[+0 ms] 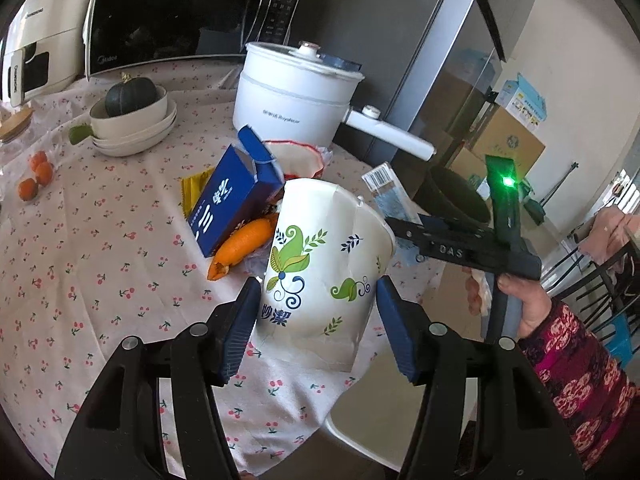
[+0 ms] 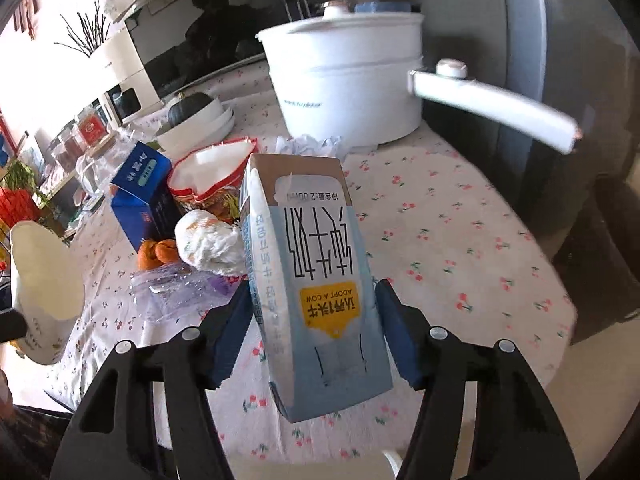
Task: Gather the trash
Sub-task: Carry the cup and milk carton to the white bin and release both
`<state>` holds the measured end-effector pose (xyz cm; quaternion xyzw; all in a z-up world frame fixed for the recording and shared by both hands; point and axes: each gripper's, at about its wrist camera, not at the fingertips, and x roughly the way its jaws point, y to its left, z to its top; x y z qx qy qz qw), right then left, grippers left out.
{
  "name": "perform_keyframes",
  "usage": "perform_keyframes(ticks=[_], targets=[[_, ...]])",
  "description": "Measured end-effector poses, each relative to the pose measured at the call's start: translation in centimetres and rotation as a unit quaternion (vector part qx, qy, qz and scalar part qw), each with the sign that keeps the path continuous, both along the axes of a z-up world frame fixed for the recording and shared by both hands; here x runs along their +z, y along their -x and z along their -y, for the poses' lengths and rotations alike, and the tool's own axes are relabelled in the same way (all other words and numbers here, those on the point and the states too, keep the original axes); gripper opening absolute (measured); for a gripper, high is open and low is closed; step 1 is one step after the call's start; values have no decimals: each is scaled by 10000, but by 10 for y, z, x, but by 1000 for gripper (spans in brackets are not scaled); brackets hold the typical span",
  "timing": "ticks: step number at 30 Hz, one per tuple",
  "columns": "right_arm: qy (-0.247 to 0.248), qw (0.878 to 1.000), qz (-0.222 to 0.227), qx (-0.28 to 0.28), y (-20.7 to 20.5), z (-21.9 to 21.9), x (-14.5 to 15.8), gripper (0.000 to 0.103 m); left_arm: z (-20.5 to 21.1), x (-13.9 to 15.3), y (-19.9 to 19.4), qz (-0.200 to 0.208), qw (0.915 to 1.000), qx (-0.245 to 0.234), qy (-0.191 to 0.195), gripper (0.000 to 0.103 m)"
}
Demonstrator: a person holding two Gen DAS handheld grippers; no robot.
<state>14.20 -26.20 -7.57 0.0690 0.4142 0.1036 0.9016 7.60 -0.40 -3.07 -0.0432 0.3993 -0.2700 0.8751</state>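
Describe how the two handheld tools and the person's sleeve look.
Each tool, left and right, has black plastic linkage arms with silver pivot pins and ribbed blue pads. The right tool's body bears raised letters "DAS" and a green light. The sleeve is dark with a red-pink floral pattern.

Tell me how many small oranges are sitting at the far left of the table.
3 oranges, clustered at the table's left edge: two close together, one nearer. More may be out of view.
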Motion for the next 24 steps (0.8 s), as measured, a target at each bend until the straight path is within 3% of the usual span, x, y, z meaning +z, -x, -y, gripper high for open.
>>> perform_keyframes(ticks=[5, 10, 17, 21, 22, 24], targets=[[532, 9982, 206, -200, 42, -7, 27, 61, 2, 12, 11, 155, 9998, -67, 116, 57], [658, 9966, 228, -430, 87, -17, 40, 61, 4, 20, 21, 251, 9993, -87, 248, 57], [551, 9922, -725, -852, 138, -32, -2, 62, 12, 16, 38, 281, 9993, -148, 210, 57], [653, 9891, -1056, -790, 149, -38, -24, 62, 17, 9, 45, 236, 9994, -201, 130, 57], [612, 9888, -1124, -767, 150, -38, -27, 65, 18, 8, 46, 222, 9995, -214, 108, 57], [592, 9877, -1180, -839, 155, -34, -31, 79, 22, 2, 47, 160, 9995, -264, 73, 57]])
